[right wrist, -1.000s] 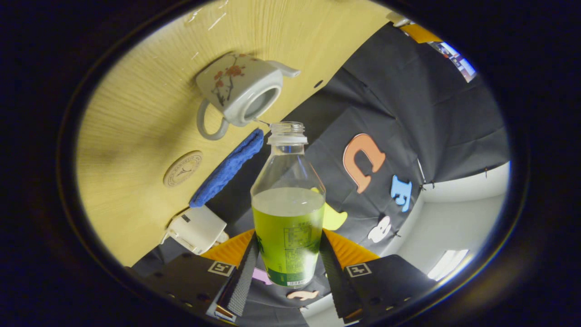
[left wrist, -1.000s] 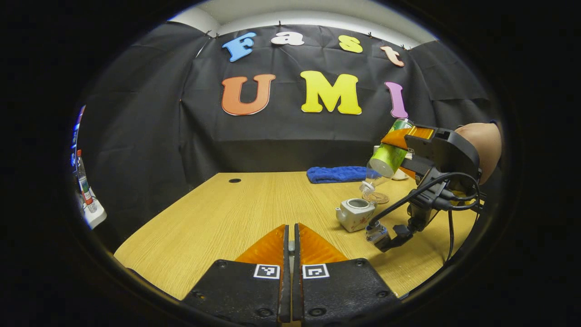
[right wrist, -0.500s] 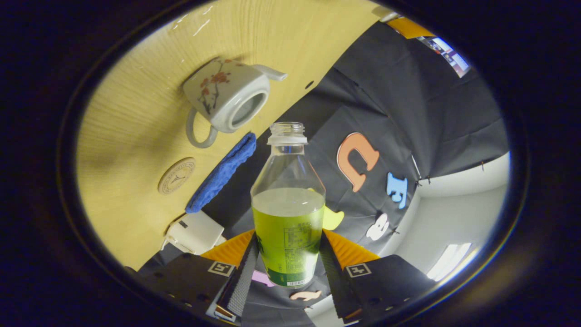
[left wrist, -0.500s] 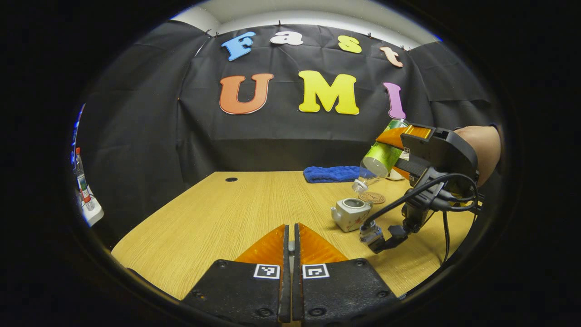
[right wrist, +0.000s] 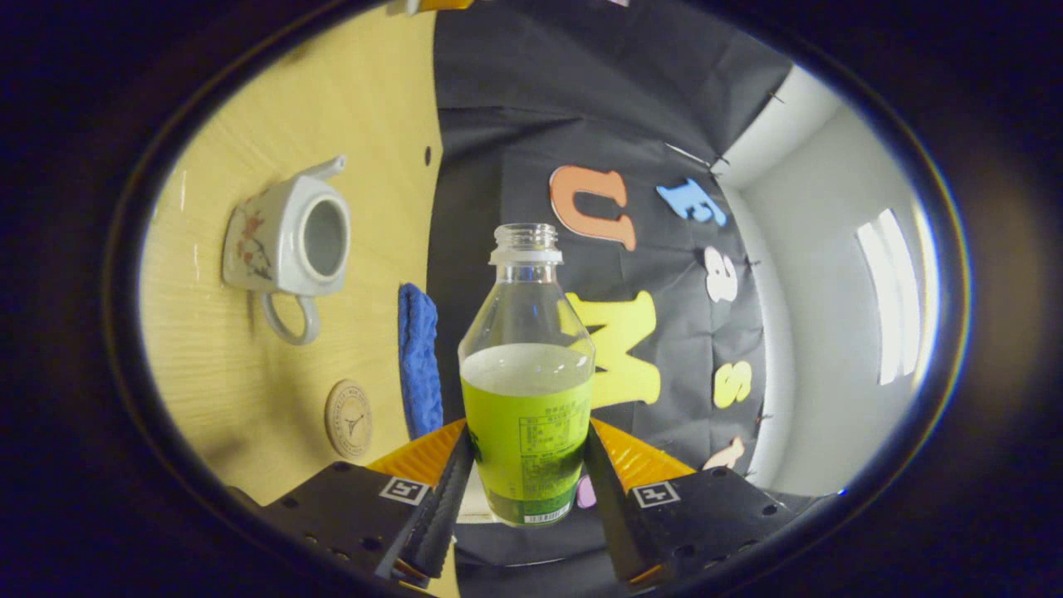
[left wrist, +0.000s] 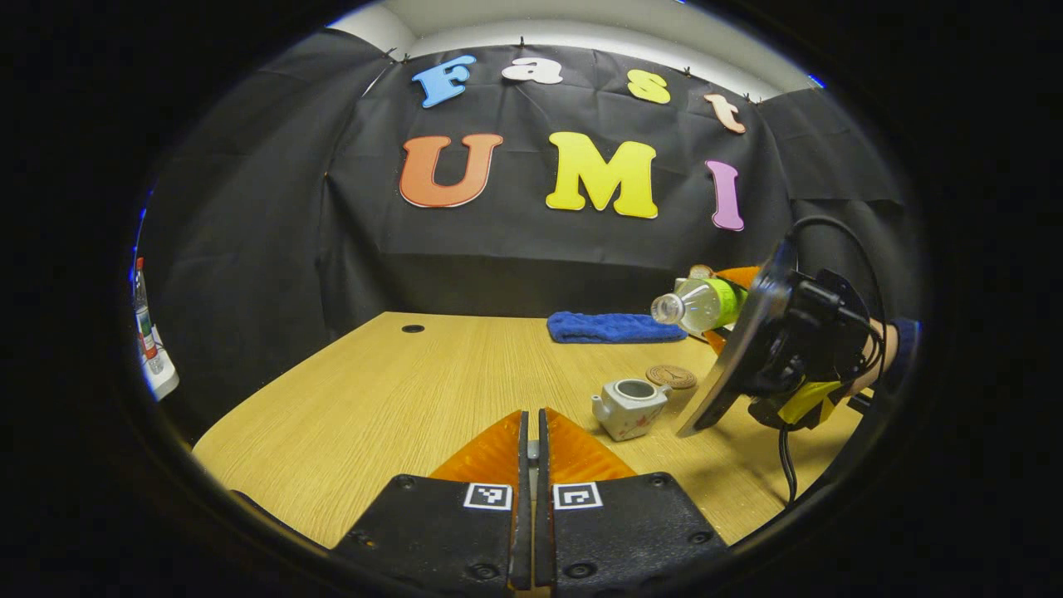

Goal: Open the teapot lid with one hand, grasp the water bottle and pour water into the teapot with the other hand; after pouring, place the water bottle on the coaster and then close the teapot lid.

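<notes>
Where it tipped mouth-down, water bottle (right wrist: 526,374) now lies level.

Glossy white glazed ceramic teapot (right wrist: 286,241) sits on the matt, fine-grained light wooden table (left wrist: 399,390). Beyond the teapot lies a fuzzy blue cloth (left wrist: 613,327); the clear plastic bottle (right wrist: 526,374) shines smooth.

Blue cloth (left wrist: 613,327) on wooden table (left wrist: 399,399), near back wall.
</notes>
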Motion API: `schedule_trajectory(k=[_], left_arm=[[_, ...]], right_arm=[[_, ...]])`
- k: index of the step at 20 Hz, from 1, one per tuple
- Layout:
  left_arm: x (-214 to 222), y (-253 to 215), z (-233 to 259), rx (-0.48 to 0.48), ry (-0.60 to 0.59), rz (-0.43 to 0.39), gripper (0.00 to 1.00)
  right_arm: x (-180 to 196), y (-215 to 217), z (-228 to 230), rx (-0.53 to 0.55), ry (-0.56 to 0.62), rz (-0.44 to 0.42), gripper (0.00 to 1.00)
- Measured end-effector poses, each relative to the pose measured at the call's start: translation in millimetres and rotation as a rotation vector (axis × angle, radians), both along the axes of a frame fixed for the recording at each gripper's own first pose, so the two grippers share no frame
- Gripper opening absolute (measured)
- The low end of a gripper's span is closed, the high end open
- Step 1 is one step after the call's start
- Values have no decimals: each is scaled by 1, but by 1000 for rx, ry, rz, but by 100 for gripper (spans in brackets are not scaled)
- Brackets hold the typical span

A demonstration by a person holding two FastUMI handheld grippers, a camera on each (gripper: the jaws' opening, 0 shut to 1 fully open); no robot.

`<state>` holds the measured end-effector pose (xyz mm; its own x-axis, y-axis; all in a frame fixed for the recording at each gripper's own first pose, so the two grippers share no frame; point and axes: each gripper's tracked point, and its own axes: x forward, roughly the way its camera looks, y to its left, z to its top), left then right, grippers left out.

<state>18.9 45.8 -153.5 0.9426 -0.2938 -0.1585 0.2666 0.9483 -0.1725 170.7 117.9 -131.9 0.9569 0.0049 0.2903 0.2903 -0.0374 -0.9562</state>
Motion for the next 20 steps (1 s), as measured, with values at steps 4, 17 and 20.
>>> schedule_trajectory(k=[4,17,20], left_arm=[[6,-8,7,22,14,4,4],[27,-23,71,55,-28,64,4],[31,-30,79,54,-28,72,4]], right_arm=[[-1,-14,-7,354,26,70,76],[52,-39,-8,1450,325,184,75],[70,-41,-11,1536,347,169,74]])
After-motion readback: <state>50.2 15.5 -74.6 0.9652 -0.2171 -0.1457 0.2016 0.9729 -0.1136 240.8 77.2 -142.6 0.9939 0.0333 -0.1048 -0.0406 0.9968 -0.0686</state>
